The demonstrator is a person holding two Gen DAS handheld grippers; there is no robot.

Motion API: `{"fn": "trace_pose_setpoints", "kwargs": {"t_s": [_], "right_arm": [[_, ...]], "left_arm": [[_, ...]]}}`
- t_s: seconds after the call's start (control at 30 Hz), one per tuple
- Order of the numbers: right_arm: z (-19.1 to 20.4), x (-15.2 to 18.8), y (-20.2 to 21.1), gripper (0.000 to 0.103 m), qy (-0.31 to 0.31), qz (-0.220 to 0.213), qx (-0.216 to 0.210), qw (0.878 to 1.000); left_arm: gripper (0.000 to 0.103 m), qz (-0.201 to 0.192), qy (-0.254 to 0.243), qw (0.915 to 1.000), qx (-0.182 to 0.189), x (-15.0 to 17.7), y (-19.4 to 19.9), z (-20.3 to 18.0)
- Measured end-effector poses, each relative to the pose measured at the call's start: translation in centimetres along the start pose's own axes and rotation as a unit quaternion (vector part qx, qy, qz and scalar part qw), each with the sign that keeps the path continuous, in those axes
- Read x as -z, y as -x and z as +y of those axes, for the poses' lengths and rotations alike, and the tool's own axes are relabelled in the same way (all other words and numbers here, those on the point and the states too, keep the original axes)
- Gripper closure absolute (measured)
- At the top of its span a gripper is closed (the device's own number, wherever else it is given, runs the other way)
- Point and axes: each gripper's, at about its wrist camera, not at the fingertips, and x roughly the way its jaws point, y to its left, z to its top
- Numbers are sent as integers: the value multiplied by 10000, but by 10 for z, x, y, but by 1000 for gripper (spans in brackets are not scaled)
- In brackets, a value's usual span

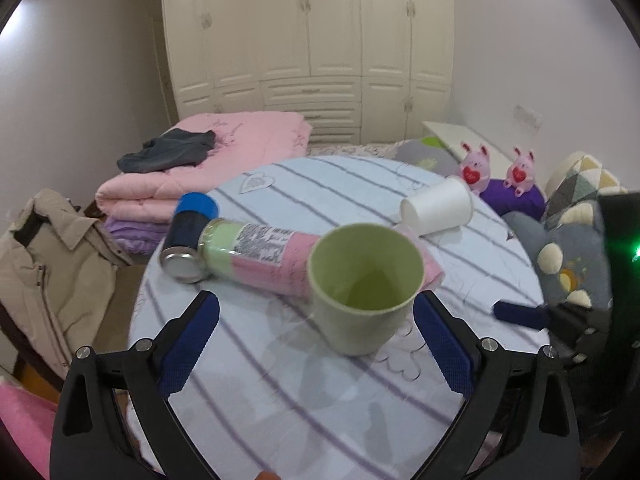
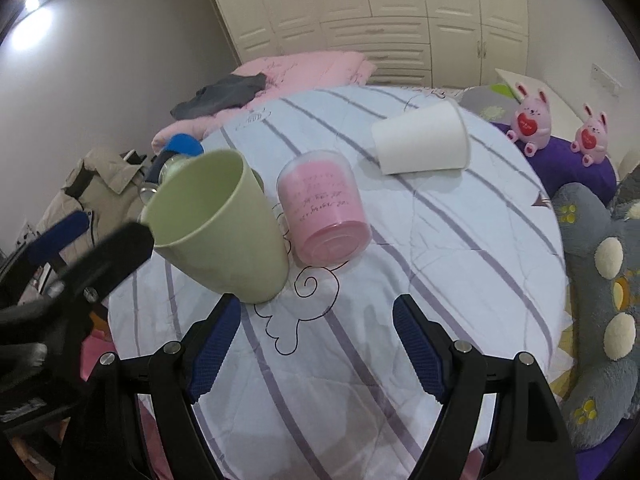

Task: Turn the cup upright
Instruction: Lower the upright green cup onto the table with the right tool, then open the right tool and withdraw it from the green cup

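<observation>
Both wide-open grippers flank the upright green cup (image 1: 366, 288) without touching.

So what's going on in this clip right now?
A person with two handheld grippers is working at a striped quilt. The green cup stands mouth up, slightly tilted, between the open fingers of the left gripper, which do not visibly grip it. The right gripper hangs open and empty beside it. A white paper cup lies on its side farther back.
</observation>
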Motion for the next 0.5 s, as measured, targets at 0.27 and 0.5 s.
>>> {"fn": "trace_pose_setpoints", "kwargs": {"t_s": [0.27, 0.5], "right_arm": [[12, 2, 27, 23, 200, -346, 196, 9990], [19, 6, 42, 23, 288, -597, 689, 9954]], "left_arm": [[2, -27, 126, 9999, -106, 2, 24, 10], [0, 29, 69, 9998, -180, 3, 32, 13]]}}
